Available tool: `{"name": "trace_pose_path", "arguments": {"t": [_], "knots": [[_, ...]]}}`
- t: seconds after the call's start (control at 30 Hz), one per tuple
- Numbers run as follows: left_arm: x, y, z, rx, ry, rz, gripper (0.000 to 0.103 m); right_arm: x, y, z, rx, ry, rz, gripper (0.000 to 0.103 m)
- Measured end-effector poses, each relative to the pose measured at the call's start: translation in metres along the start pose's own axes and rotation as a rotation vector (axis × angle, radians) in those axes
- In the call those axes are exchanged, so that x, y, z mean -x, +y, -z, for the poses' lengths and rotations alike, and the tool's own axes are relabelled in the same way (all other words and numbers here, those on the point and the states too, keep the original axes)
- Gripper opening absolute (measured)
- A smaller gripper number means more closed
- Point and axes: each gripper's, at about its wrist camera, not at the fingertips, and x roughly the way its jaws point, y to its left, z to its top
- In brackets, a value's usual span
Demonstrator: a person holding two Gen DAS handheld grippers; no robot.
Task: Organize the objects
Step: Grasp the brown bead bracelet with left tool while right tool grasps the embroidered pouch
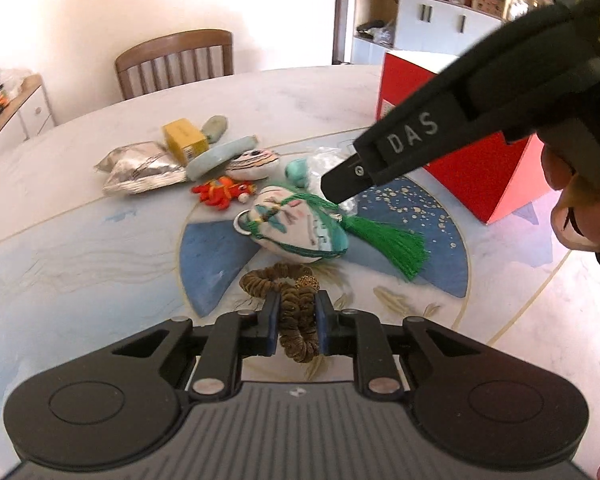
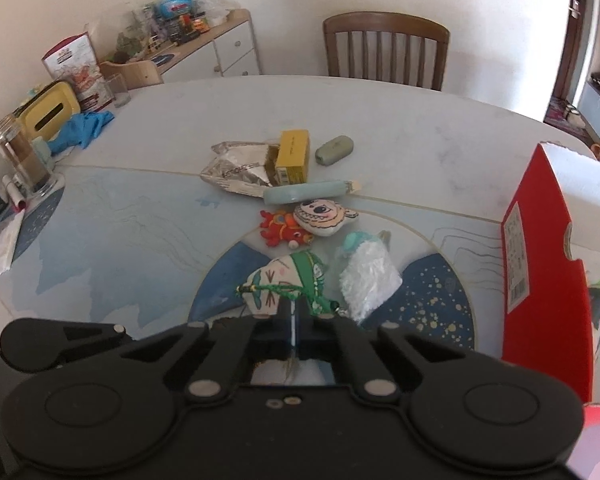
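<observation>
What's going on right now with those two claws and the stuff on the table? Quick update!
Left gripper shut on brown scrunchie. Right gripper shut, empty, over the green-tasselled pouch. Red box open at right. Nothing blocking.

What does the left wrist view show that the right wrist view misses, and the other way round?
Left wrist only: the left tool shut on a brown scrunchie, and the green tassel. Right wrist only: the blue glove, yellow tissue box and glass jar at the table's far left. Both: the green-corded pouch, red charm, yellow box, red box and wooden chair.
</observation>
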Motion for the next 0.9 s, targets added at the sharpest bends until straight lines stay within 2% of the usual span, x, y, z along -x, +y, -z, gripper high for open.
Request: {"name": "trace_pose_path", "arguments": {"t": [0.1,0.2,0.3,0.33,0.37,0.8,0.9], "knots": [[0.006,0.007,0.004,0.036,0.011,-0.014,0.018,-0.005,0.001,0.000,0.007,0.014,-0.007,0.003],[0.008,0.015,0.010,0.060,0.019,-0.027,0.018,-0.013,0.003,0.002,0.013,0.031,0.001,0.014],[0.012,0.021,0.013,0.083,0.023,-0.036,0.018,-0.019,0.004,0.002,0.007,0.033,-0.004,0.044],[0.013,0.023,0.014,0.088,0.021,-0.037,0.018,-0.019,0.004,0.003,0.006,0.026,-0.017,0.060],[0.014,0.024,0.015,0.092,0.020,-0.039,0.018,-0.020,0.005,0.002,0.009,0.019,-0.018,0.070],[0.020,0.037,0.017,0.115,0.025,-0.049,0.018,-0.056,0.022,-0.004,0.097,0.077,0.042,0.068],[0.021,0.038,0.017,0.120,0.025,-0.049,0.018,-0.057,0.024,-0.001,0.109,0.076,0.071,0.058]]}}
